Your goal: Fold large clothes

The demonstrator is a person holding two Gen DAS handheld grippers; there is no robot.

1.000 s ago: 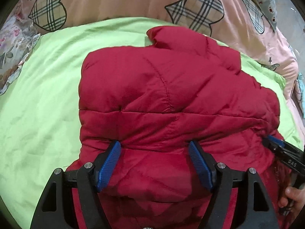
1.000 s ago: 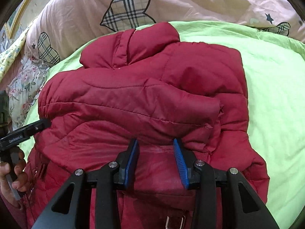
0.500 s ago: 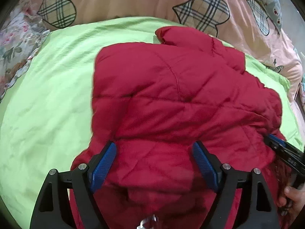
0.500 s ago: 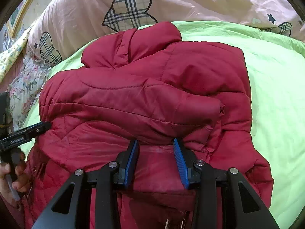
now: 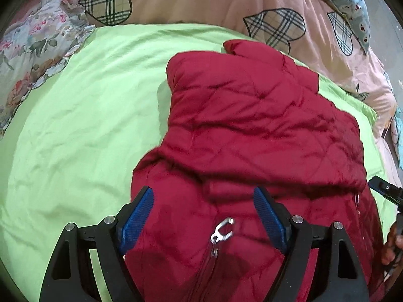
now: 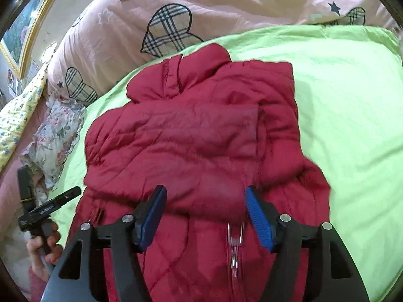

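A red quilted jacket lies folded on the green sheet, collar toward the pillows. My left gripper hangs open over the jacket's near end, where a silver zipper pull shows between the jaws; the pads touch nothing. My right gripper hovers over the jacket with its jaws opening. A folded bulge of fabric sits between and below its pads, which do not press on it. A blurred zipper pull shows there too. Each gripper also appears at the other view's edge: the right gripper and the left gripper.
A pink duvet with plaid hearts is bunched behind the jacket. A floral pillow lies at the left. A gold picture frame hangs on the wall. The person's hands hold the grippers. Bare green sheet spreads on both sides.
The right jaws have spread and let go of the fabric fold. Both grippers have drawn back and up from the jacket, the left one also sliding leftward.
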